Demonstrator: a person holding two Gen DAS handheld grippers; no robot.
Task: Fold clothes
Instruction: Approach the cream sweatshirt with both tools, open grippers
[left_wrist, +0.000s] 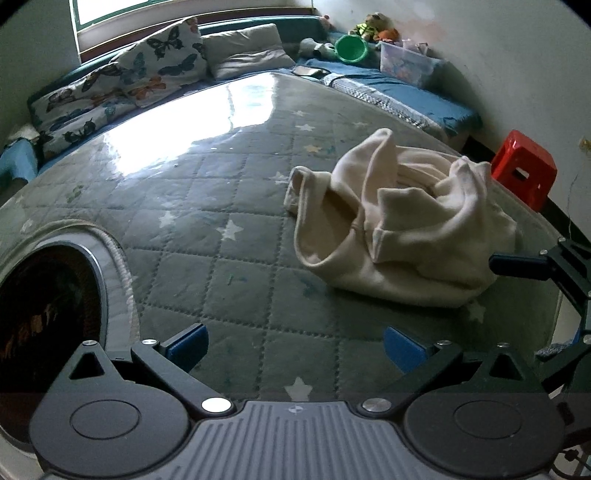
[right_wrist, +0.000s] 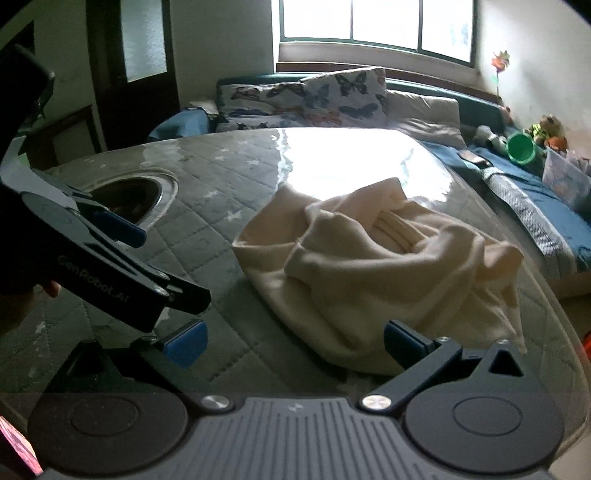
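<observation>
**On the quilted surface: one garment, unfolded, two tools standing off**

Item 1. Cream garment, count one. It lies crumpled in a loose heap on the star-patterned quilted cover, toward the right-hand edge. Sleeves and hem cannot be told apart in the bunching; a ribbed opening faces left in the left wrist view. No clear long axis yet; the heap spreads roughly across both views.

Item 2. Left hand-held gripper, count one. Blue pads spread wide, nothing between them. The garment sits ahead and to its right, apart from the pads.

Item 3. Right hand-held gripper, count one. Blue pads likewise spread, holding nothing. The garment lies straight ahead, its near edge just beyond the right pad; whether the two touch cannot be told. Judged the nearer tool, so likely the first to take an edge.

Item 4. Round dark opening in the cover, count one, to the left and well apart from the garment.

Item 5. Background, untouched: butterfly pillows, two; grey pillow, one; green bucket, one; clear storage box, one; red stool, one.

Status, judged: folding not begun; the heap needs spreading flat first.
</observation>
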